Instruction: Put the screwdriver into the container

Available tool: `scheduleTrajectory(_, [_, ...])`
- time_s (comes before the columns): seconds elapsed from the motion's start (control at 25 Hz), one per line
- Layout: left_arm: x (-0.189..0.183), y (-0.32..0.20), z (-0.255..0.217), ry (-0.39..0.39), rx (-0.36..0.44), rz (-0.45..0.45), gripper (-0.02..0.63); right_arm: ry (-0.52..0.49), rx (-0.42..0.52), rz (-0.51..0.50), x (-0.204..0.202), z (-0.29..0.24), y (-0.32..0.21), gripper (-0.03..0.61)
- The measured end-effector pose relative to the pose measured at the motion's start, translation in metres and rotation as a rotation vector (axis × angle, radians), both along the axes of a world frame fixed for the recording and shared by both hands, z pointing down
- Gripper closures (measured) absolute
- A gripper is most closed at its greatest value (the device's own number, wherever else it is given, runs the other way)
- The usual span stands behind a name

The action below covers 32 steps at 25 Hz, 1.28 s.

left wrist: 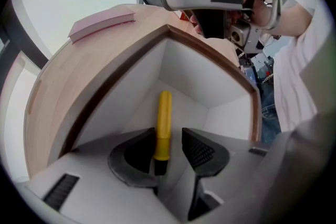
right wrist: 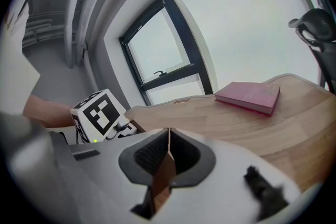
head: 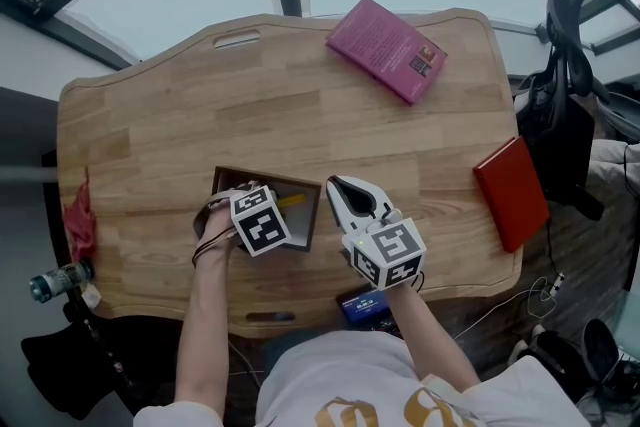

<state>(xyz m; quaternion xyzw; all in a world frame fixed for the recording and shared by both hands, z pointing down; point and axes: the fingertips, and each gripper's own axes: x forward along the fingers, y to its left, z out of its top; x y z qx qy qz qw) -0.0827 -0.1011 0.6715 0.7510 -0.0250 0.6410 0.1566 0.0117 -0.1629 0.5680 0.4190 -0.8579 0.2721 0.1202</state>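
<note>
A yellow-handled screwdriver lies inside the brown container with white inner walls, its dark end toward the camera. My left gripper points steeply down into the container, jaws on either side of the handle, with a gap at the right pad. In the head view the container sits near the table's front, a bit of the yellow screwdriver showing beside my left gripper. My right gripper is at the container's right side, and my right gripper is shut on its thin brown wall.
A pink book lies at the far side of the wooden table, a red book at its right edge. A red cloth and a bottle sit at the left edge. An office chair stands at the right.
</note>
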Motion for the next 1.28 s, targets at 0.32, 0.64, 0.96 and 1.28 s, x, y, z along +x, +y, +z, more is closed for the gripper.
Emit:
scheduleTrajectory(0.32, [0.005, 0.004, -0.001, 0.019, -0.049, -0.152, 0.405, -0.008, 0.006, -0.008, -0.002, -0.003, 0.001, 0.545])
scheduleTrajectory(0.64, [0.006, 0.004, -0.002, 0.043, -0.059, -0.213, 0.394, -0.014, 0.012, -0.011, 0.002, -0.006, 0.004, 0.545])
scheduleTrajectory(0.96, [0.006, -0.008, -0.013, 0.094, -0.018, -0.349, 0.371, -0.026, 0.025, -0.02, 0.003, -0.015, 0.005, 0.545])
scheduleTrajectory(1.28, [0.009, -0.019, -0.042, 0.188, 0.049, -0.458, 0.371, -0.029, 0.054, -0.04, 0.002, -0.029, 0.011, 0.545])
